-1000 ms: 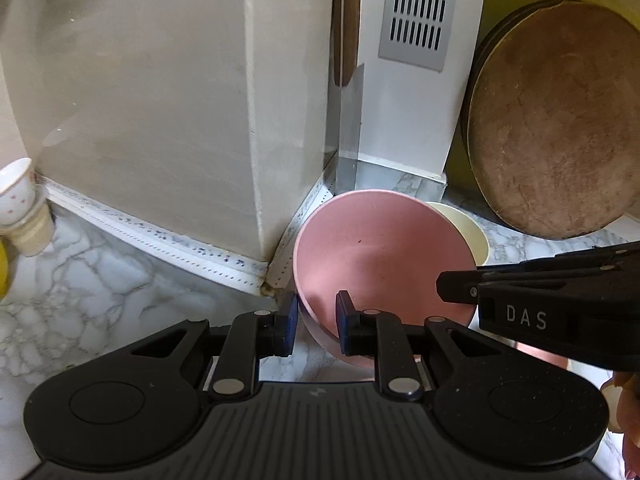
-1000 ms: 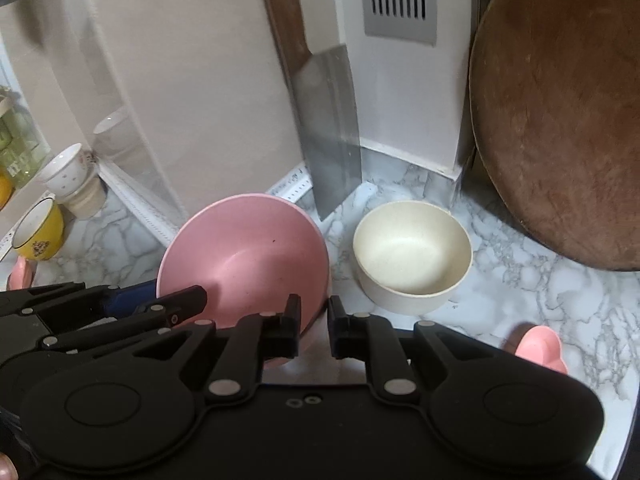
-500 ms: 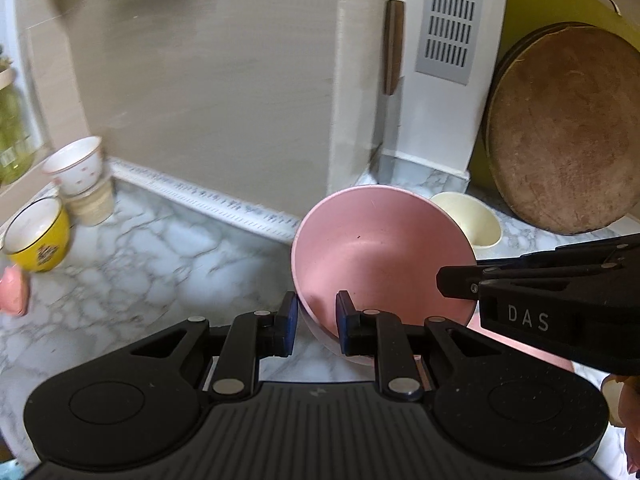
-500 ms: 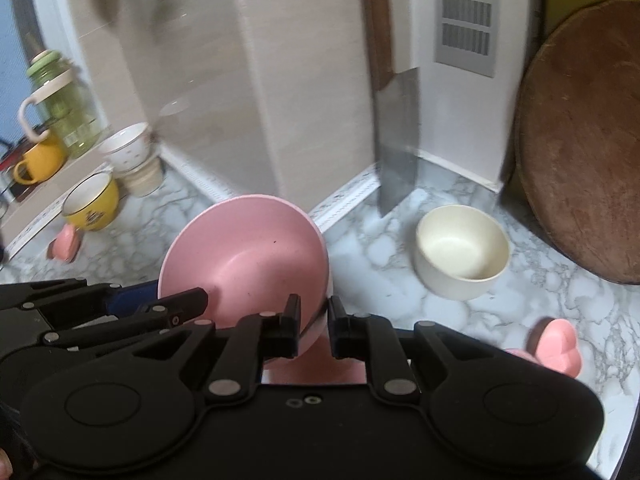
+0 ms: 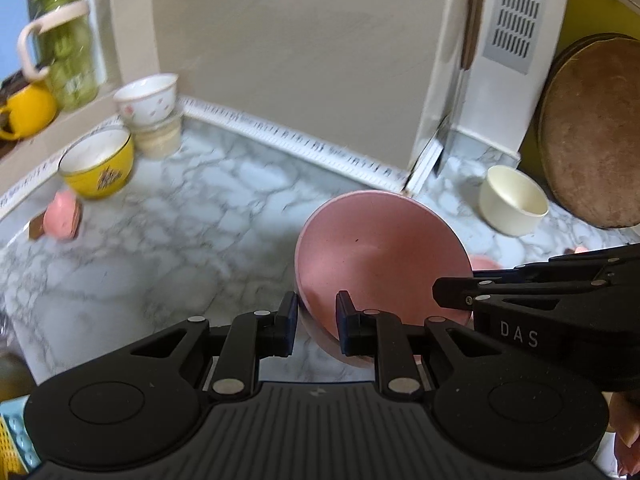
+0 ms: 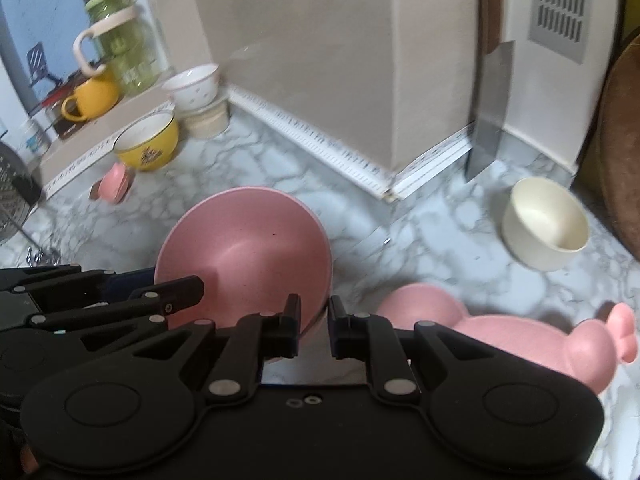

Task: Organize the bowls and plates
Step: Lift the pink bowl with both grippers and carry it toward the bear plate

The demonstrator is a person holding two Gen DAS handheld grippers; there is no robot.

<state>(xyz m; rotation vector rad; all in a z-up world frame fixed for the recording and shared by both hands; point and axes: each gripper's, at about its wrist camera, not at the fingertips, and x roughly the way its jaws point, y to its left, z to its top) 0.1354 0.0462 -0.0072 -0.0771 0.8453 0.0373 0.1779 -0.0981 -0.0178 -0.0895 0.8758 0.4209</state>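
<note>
Pink bowl is still pinched at its near rim by both the left gripper and right gripper, carried back above the marble counter; the cream bowl now sits farther off.

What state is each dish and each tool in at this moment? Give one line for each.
pink bowl: tilted, rim gripped by both tools
left tool: shut on rim
right tool: shut on rim
cream bowl: upright, empty
yellow bowl: upright
pink plate: flat on counter
</note>
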